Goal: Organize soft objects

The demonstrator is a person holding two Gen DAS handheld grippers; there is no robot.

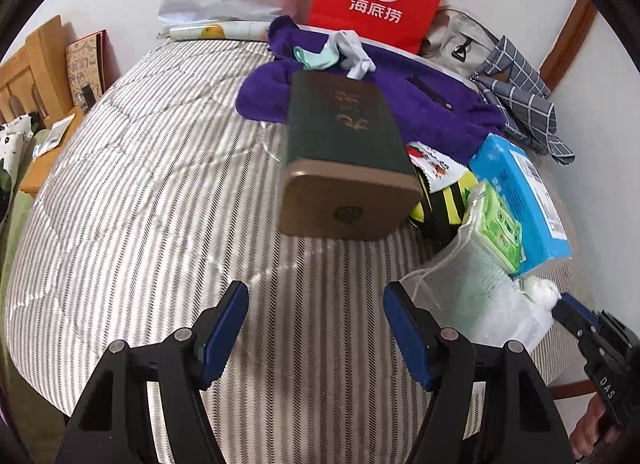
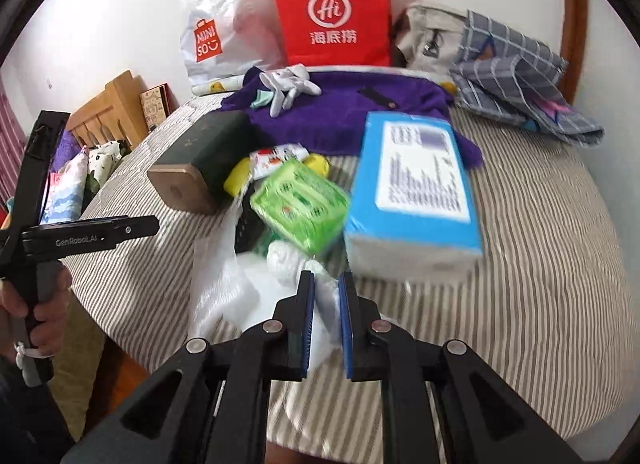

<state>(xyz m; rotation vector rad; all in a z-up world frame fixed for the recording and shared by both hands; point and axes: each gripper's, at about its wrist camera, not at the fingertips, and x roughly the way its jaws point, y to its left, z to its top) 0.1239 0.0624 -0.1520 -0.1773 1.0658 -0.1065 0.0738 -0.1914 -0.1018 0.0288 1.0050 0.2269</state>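
Note:
My left gripper (image 1: 316,304) is open and empty above the striped bedspread, just short of a dark green tin box (image 1: 344,160). My right gripper (image 2: 326,284) is shut on a clear plastic bag (image 2: 224,288) that holds a green tissue pack (image 2: 300,204) and something white. The bag (image 1: 480,288) also shows at the right of the left wrist view. A blue tissue box (image 2: 412,188) lies beside it. A purple fleece (image 2: 340,112) with white gloves (image 2: 288,84) on it lies further back, next to a grey checked cloth (image 2: 520,80).
A red paper bag (image 2: 332,12) and a white Miniso bag (image 2: 224,24) stand against the wall at the back. A grey backpack (image 2: 428,36) sits to their right. A wooden headboard (image 2: 112,104) and pillows are at the left. The bed edge is close in front.

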